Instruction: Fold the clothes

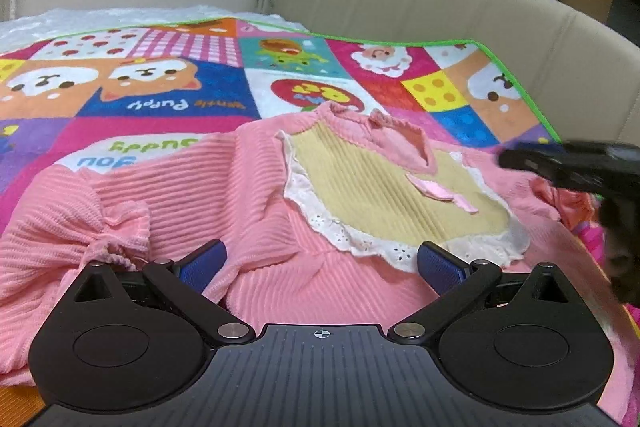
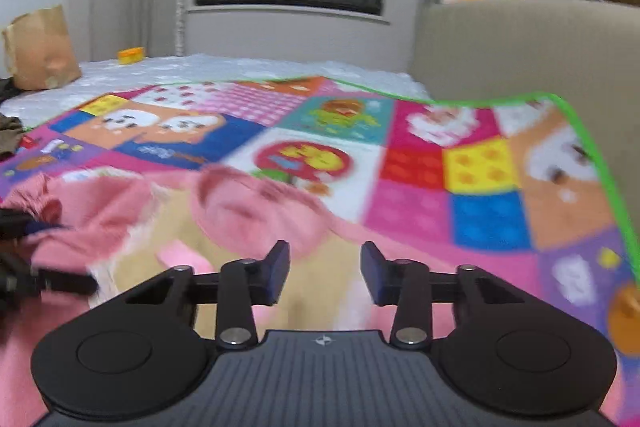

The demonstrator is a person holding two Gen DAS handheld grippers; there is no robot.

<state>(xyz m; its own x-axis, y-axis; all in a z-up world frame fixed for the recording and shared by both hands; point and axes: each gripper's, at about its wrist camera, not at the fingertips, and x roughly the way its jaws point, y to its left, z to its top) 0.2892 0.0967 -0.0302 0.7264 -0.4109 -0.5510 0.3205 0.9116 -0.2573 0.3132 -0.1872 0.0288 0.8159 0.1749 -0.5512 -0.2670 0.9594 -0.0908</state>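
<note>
Left gripper (image 1: 322, 259) fills the bottom of the left wrist view, jaws spread wide, blue pads (image 1: 202, 261) resting over the fabric with nothing pinched between them. Pink top (image 1: 192, 183) lies face up across the lower half of that frame, on a patchwork blanket (image 1: 168, 83). At lower left, one sleeve (image 1: 72, 219) is bunched, its ruffled cuff just beside the left pad. At centre sits the yellow bib panel (image 1: 404, 195) with lace trim and a small bow. At the right edge the other tool shows as a dark blur.

Right wrist view, heavily smeared: right gripper (image 2: 325, 273) at bottom centre, jaws partly apart, nothing between them; it hovers over the top's chest and collar (image 2: 240, 203). Whether it touches the cloth: cannot tell.

Judgement: garment roughly spread, no fold made yet.

Risks:
- bunched sleeve gets folded in crumpled if not smoothed first;
- a pad could snag the lace or bow;
- a deep pinch could catch the blanket too and drag it;
- the two tools work close together, so they could collide.
</note>
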